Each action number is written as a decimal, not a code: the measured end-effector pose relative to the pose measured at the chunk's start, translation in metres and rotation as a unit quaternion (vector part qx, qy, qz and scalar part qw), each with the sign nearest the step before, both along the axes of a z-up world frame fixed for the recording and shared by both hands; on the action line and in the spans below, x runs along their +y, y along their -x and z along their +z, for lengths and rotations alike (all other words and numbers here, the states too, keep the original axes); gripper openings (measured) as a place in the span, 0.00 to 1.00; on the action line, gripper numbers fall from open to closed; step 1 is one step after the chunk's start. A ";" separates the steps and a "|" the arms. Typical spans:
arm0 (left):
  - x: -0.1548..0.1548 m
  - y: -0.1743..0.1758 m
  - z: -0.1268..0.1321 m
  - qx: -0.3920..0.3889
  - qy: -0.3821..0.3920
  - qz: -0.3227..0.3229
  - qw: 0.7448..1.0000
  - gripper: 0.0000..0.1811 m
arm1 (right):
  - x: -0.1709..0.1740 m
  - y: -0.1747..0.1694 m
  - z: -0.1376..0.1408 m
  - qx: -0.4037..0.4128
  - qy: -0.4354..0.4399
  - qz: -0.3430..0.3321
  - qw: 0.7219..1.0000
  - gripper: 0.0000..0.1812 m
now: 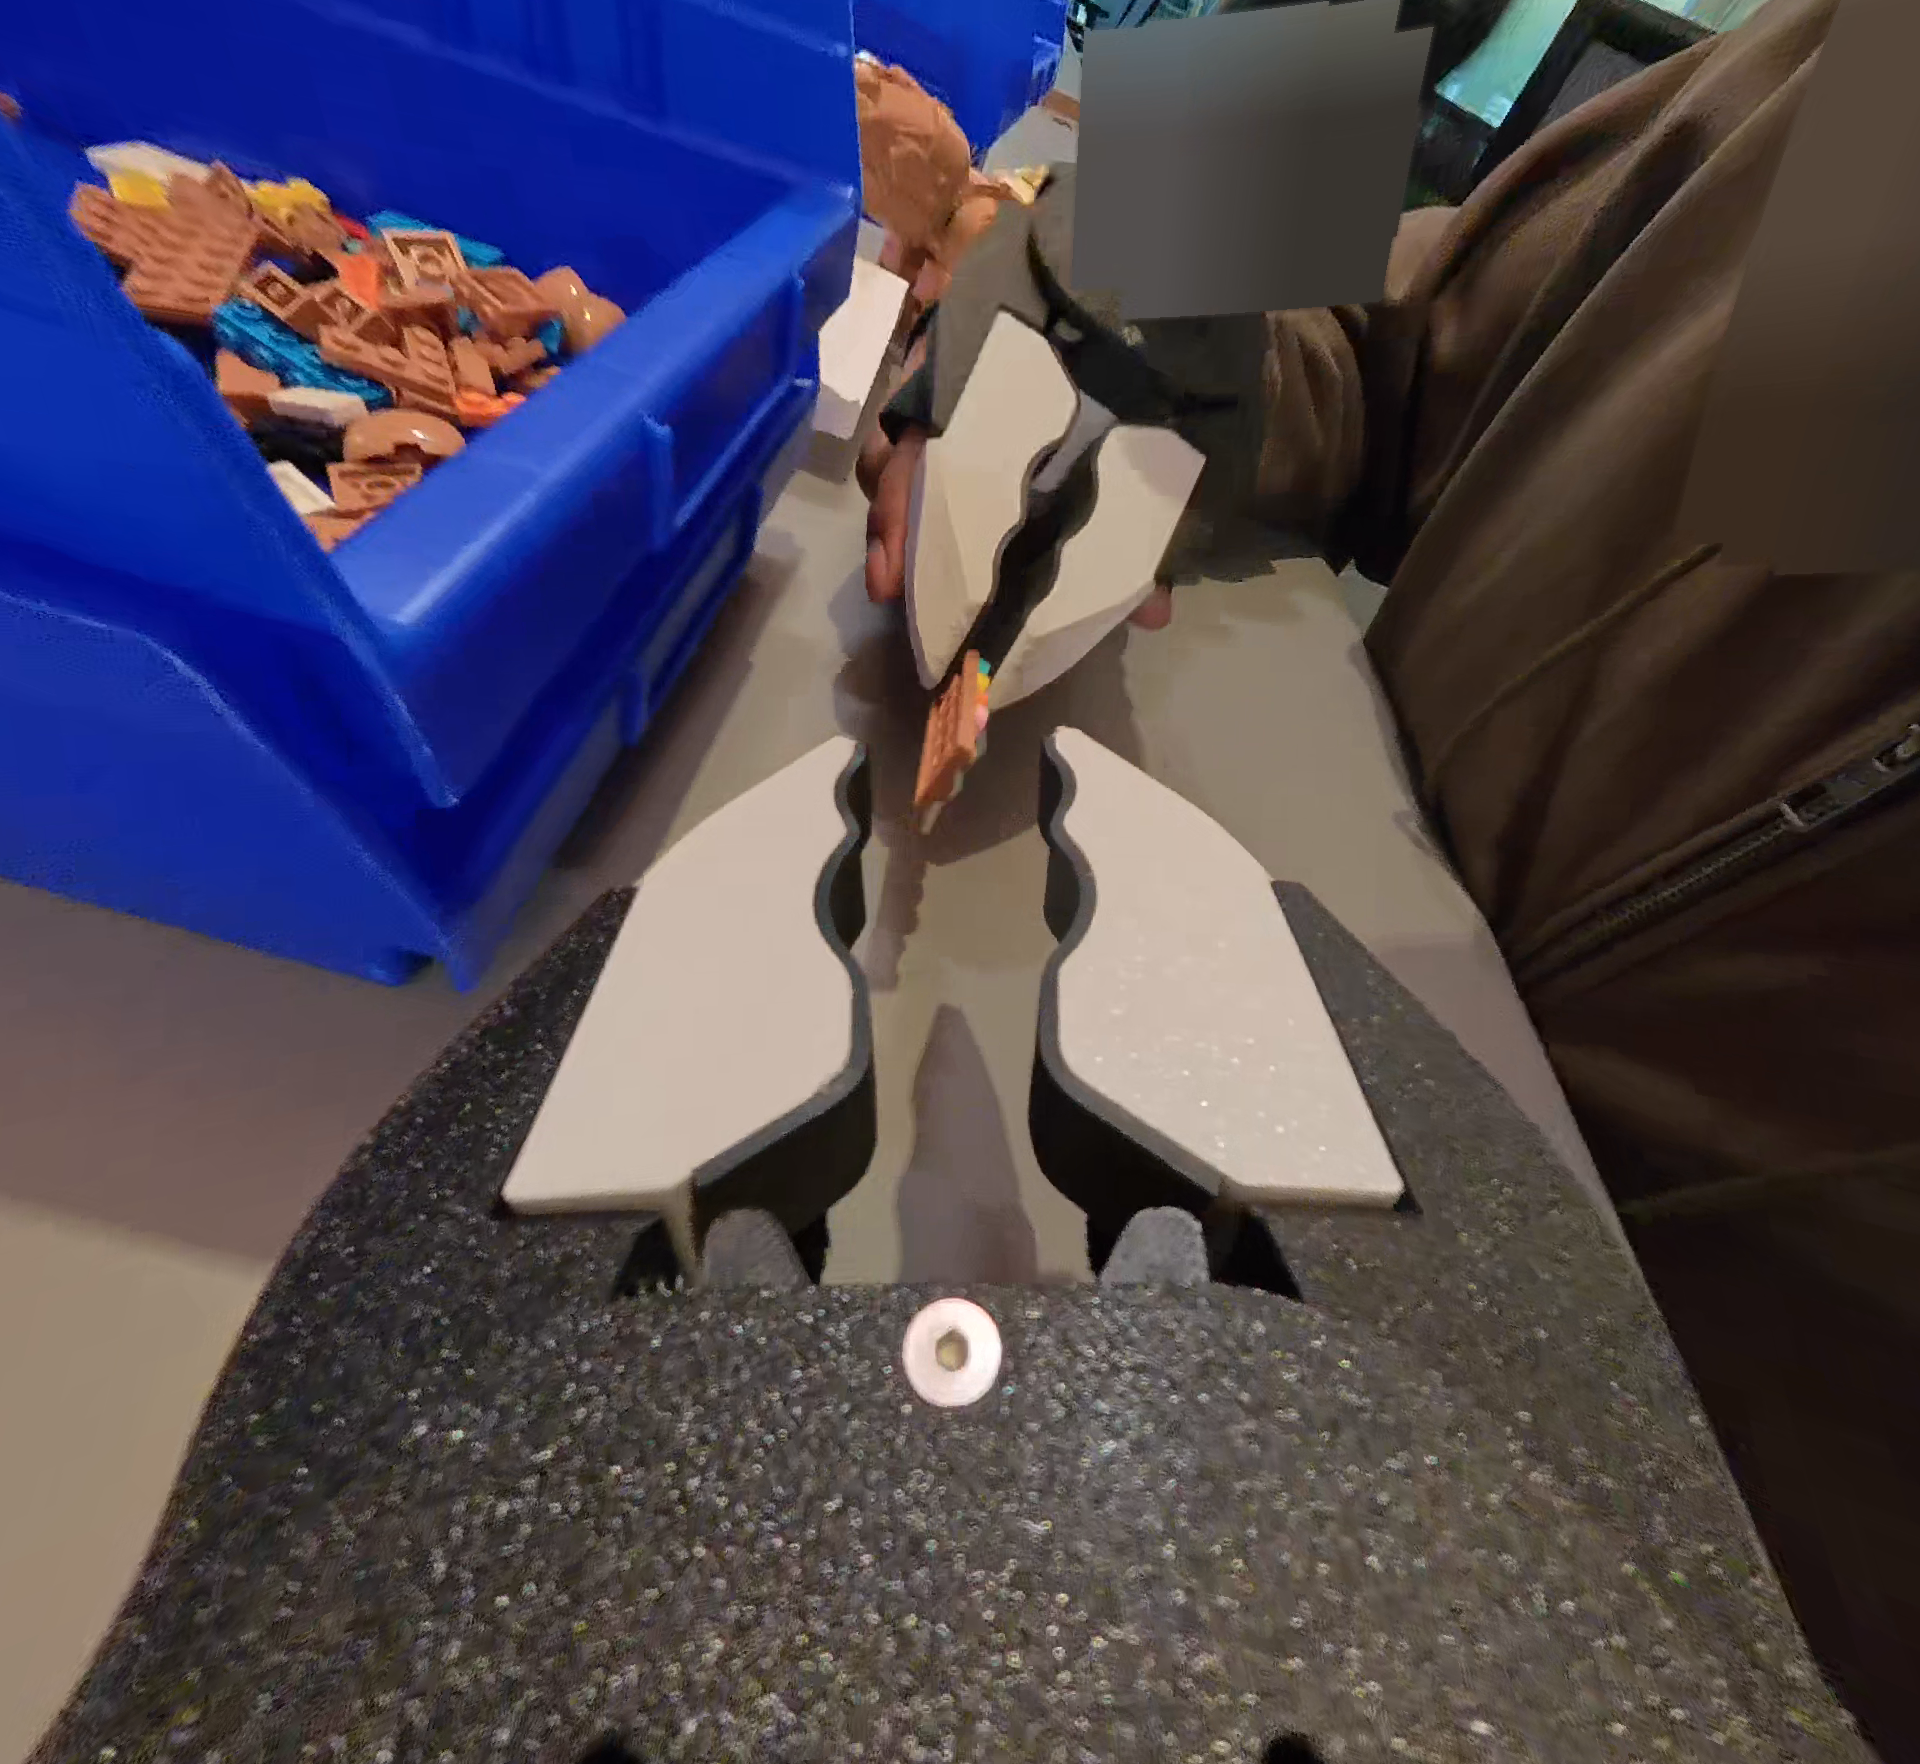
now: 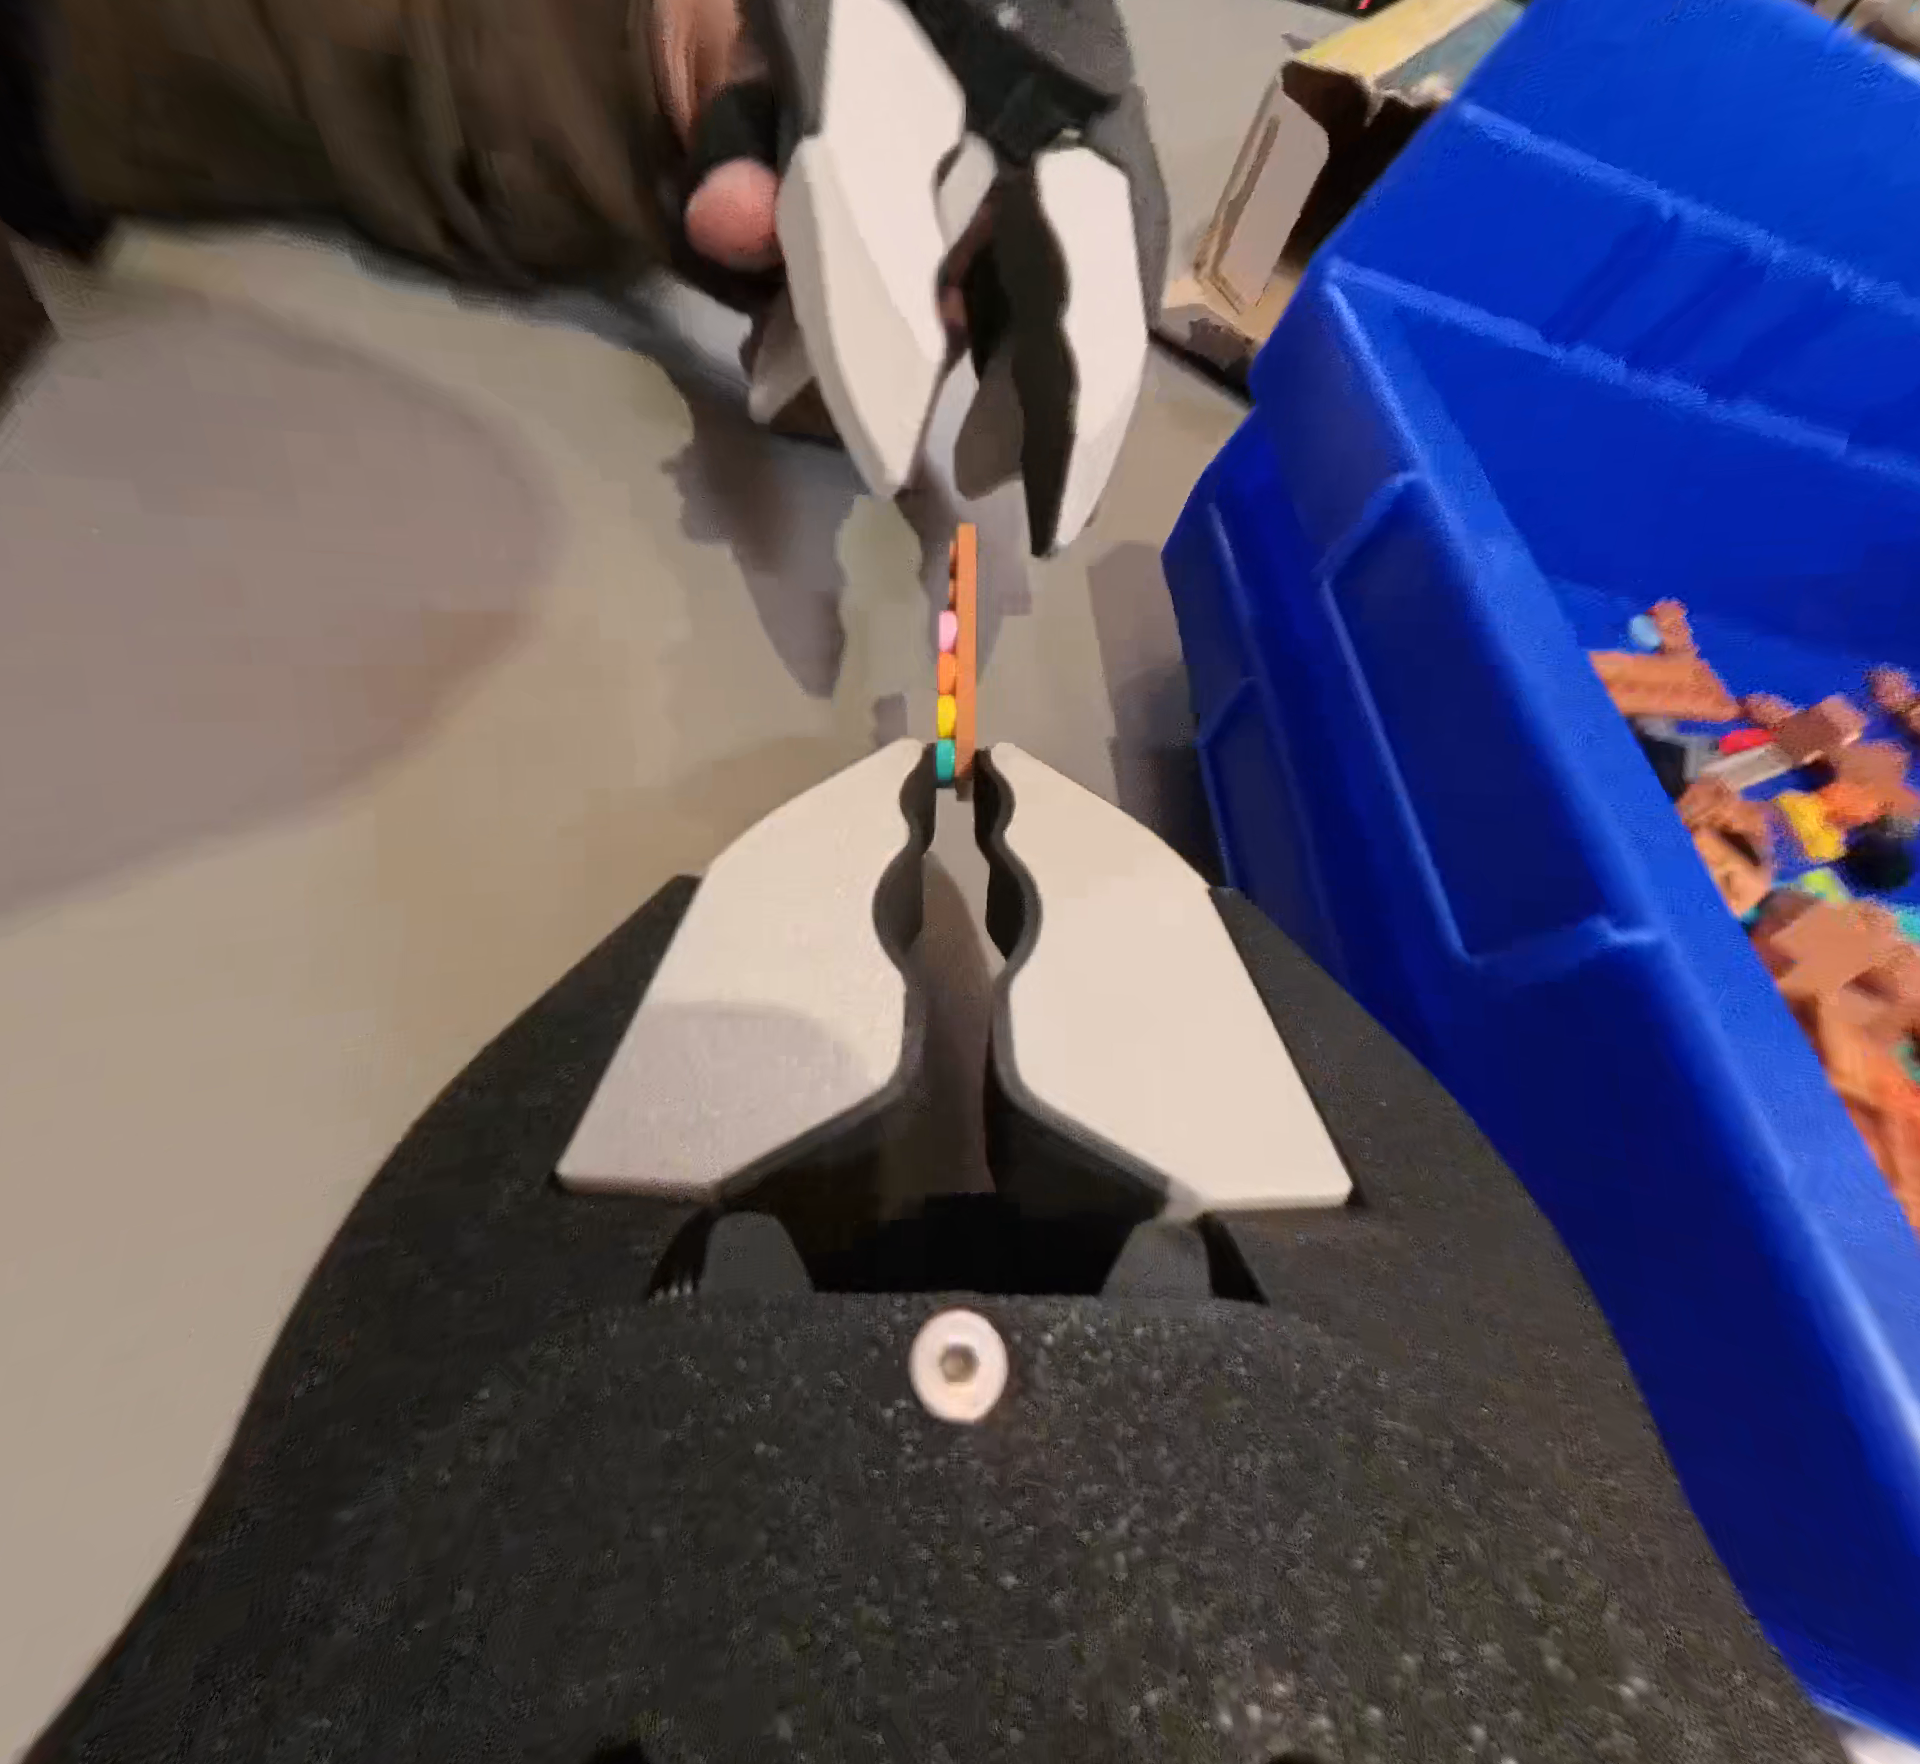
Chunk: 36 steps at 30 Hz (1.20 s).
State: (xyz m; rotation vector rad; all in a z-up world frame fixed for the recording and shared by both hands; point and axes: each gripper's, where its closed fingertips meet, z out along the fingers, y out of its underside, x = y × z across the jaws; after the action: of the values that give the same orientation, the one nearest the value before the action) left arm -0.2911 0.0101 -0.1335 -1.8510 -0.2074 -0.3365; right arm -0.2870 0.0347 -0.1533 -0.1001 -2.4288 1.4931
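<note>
Over table (image 2: 260,779), plate (image 2: 966,644) in right gripper (image 2: 961,764)

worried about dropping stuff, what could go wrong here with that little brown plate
1. The right tool pinches only the end of the thin brown plate, edge-on, so it could twist or slip out onto the table.
2. The left tool is open close by the plate's free end; a bump might knock it loose or pop off the small coloured studs.
3. The blue bin sits close beside both tools, so a sideways move could hit it.

bricks (image 1: 343,343) in bin (image 1: 582,592); bin on table (image 1: 208,1091).
</note>
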 end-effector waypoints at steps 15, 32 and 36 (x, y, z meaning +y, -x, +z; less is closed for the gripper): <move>0.014 -0.013 0.005 0.036 -0.031 -0.015 0.999 0.03 | -0.003 -0.008 0.020 -0.192 0.113 0.021 0.975 0.04; 0.016 0.003 0.020 -0.137 -0.096 0.041 0.985 0.03 | 0.003 0.013 0.043 0.227 0.054 -0.078 0.969 0.15; 0.018 0.007 0.025 -0.052 -0.084 0.062 0.993 0.03 | 0.003 0.015 0.046 0.238 0.054 -0.085 0.966 0.15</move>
State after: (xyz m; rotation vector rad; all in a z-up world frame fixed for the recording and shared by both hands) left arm -0.2976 0.0279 -0.1081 -1.6473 -0.3523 -0.3533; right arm -0.3017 0.0375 -0.1068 0.0255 -1.9097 1.3833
